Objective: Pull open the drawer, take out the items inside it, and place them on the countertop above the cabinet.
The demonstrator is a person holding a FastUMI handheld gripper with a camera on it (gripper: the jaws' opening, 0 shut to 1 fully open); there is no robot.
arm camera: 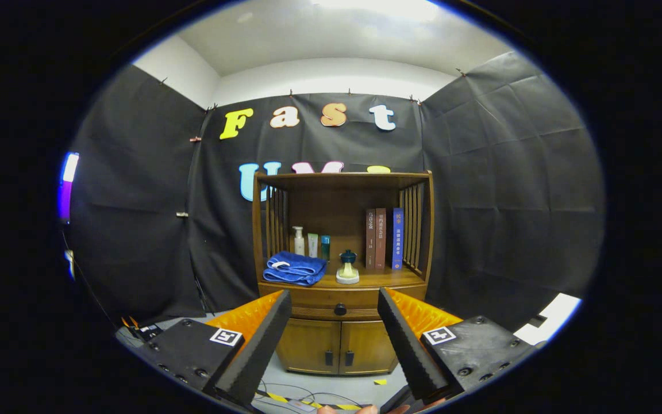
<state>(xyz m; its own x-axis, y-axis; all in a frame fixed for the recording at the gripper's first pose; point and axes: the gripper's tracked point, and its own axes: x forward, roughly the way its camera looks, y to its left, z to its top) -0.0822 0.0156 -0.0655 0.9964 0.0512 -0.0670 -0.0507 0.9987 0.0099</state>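
- Gripper view looks straight at a wooden cabinet (pixel 342 339) standing against the booth's wall, well beyond the fingers and centred between them.
- Above its lower doors runs the countertop (pixel 388 280), a shelf surface under a slatted wooden hutch; on it lie a folded blue towel (pixel 295 268), three small bottles (pixel 311 242) behind the towel, a small lidded pot (pixel 347 267) and three upright books (pixel 384 238).
- Just under that surface sits the drawer (pixel 319 305), its long axis running side to side across the cabinet front; it appears shut, flush with the frame.
- Whatever it holds, or no longer holds, is hidden behind its front. A shut drawer with goods on the counter would fit either a drawer yet to be emptied or one emptied and pushed closed; the pictures do not settle which.
- The gripper (pixel 335 299) has its jaws spread wide and grips nothing; both fingers flank the drawer front in the view, with clear floor between them and the cabinet.
- Dead ahead, midway between the fingertips, is the drawer's dark round knob (pixel 340 309), so any pull would run straight back along the fingers' line.
- Cables and a striped strip lie on the floor (pixel 331 379) below the fingers, partly cut off.
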